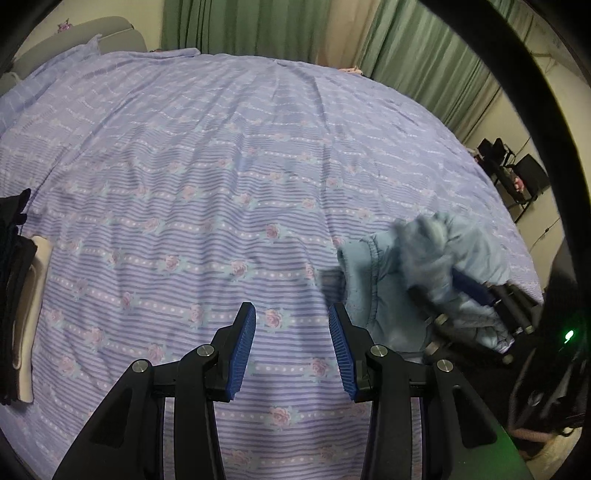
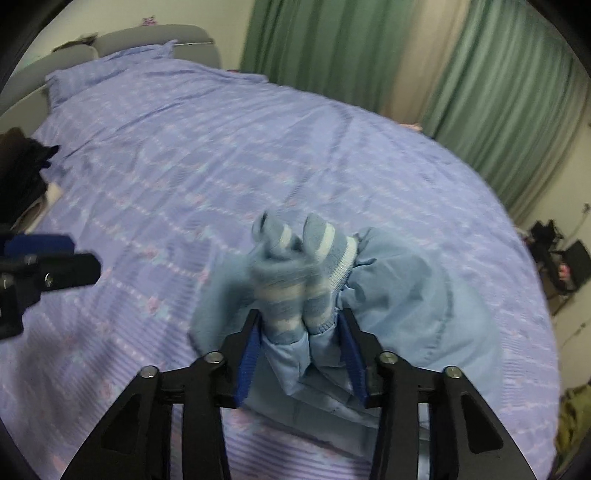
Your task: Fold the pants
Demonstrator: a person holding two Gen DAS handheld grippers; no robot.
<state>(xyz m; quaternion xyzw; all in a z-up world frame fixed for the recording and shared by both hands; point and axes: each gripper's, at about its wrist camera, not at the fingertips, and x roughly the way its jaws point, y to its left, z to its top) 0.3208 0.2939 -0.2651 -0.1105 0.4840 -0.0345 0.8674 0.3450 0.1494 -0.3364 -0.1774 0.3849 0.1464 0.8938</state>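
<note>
Light blue padded pants lie bunched on the lilac striped bedsheet, their blue-and-white striped cuffs standing up. My right gripper is open, its jaws standing on either side of the cuffs with the cloth between the pads. The left wrist view shows the same pants at the right, draped over the right gripper. My left gripper is open above bare sheet, left of the pants, with nothing between its fingers. It shows blurred at the left edge of the right wrist view.
A stack of folded dark clothes with a cream piece lies at the bed's left side, also seen as the dark stack. Green curtains hang behind the bed. Black chairs stand beyond its right edge.
</note>
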